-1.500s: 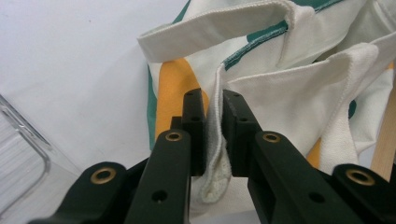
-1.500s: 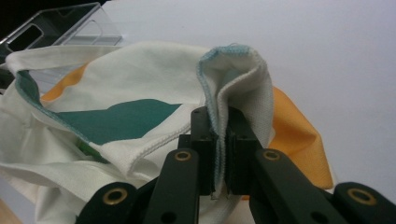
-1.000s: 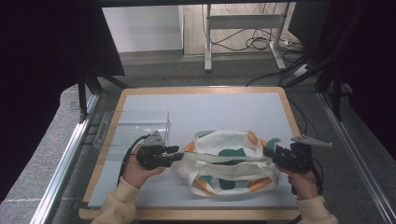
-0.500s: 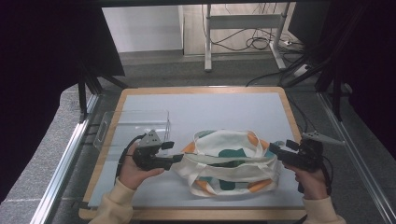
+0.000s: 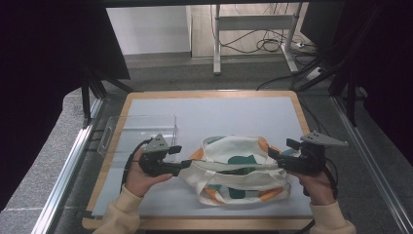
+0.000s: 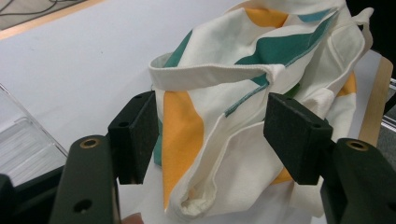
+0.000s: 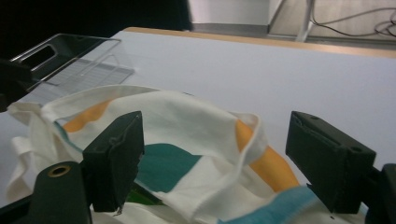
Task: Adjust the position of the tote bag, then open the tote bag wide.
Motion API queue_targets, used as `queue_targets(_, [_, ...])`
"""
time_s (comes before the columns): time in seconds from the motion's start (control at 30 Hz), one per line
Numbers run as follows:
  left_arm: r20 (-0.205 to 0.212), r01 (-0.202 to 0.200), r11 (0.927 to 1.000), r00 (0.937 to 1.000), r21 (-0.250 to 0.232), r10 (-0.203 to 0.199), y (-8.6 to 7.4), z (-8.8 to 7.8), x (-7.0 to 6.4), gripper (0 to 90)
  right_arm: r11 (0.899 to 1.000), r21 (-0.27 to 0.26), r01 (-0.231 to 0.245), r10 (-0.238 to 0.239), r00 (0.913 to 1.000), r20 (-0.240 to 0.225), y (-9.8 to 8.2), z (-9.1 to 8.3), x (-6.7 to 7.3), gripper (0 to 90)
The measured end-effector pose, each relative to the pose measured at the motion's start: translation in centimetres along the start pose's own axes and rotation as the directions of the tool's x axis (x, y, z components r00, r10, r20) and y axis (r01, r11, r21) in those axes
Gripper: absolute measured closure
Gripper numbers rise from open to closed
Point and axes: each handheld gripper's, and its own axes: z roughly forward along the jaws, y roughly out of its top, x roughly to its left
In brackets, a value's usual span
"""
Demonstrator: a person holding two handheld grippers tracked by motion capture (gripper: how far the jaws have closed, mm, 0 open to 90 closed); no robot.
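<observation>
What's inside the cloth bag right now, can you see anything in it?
The cloth bag lies slumped on the white mat, its mouth partly open. Only its own folded fabric and strap show there, plus a sliver of green in the left gripper view. The folds hide anything deeper.

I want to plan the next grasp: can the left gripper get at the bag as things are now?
Probably yes. The left gripper is open, its jaws having just been opening, and the bag already lies between them with nothing in the way.
</observation>
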Motion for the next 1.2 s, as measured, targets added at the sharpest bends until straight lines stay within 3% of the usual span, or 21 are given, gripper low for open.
queue_targets(0.17, [0.004, -0.009, 1.0, 1.0, -0.002, 0.009, 0.1, -0.1, -0.1, 35.7, 0.996, 0.022, 0.085, -0.083, 0.993, -0.084, 0.3, 0.5, 1.8, 19.5])
queue_targets(0.43, [0.01, -0.01, 0.9999, 0.9999, -0.014, 0.01, 0.3, -0.2, -0.1, 35.7, 0.987, 0.043, 0.157, -0.147, 0.9731, -0.178, 0.3, 1.7, 4.2, 24.4])
queue_targets(0.67, [0.007, -0.017, 0.9997, 0.9998, -0.014, 0.018, 0.3, -0.2, -0.3, 35.7, 0.984, 0.049, 0.169, -0.156, 0.9655, -0.208, 0.1, 2.7, 5.0, 28.0])
queue_targets(0.93, [0.023, -0.046, 0.9989, 0.9987, -0.009, 0.046, 1.4, 0.7, -0.7, 36.2, 0.976, 0.062, 0.21, -0.187, 0.9467, -0.262, 0.0, 3.7, 6.4, 31.3])
queue_targets(1.2, [0.047, -0.081, 0.9967, 0.9956, 0.001, 0.081, 2.6, 1.7, -1.3, 39.7, 0.965, 0.078, 0.252, -0.22, 0.9321, -0.288, -0.3, 4.0, 7.5, 31.8])
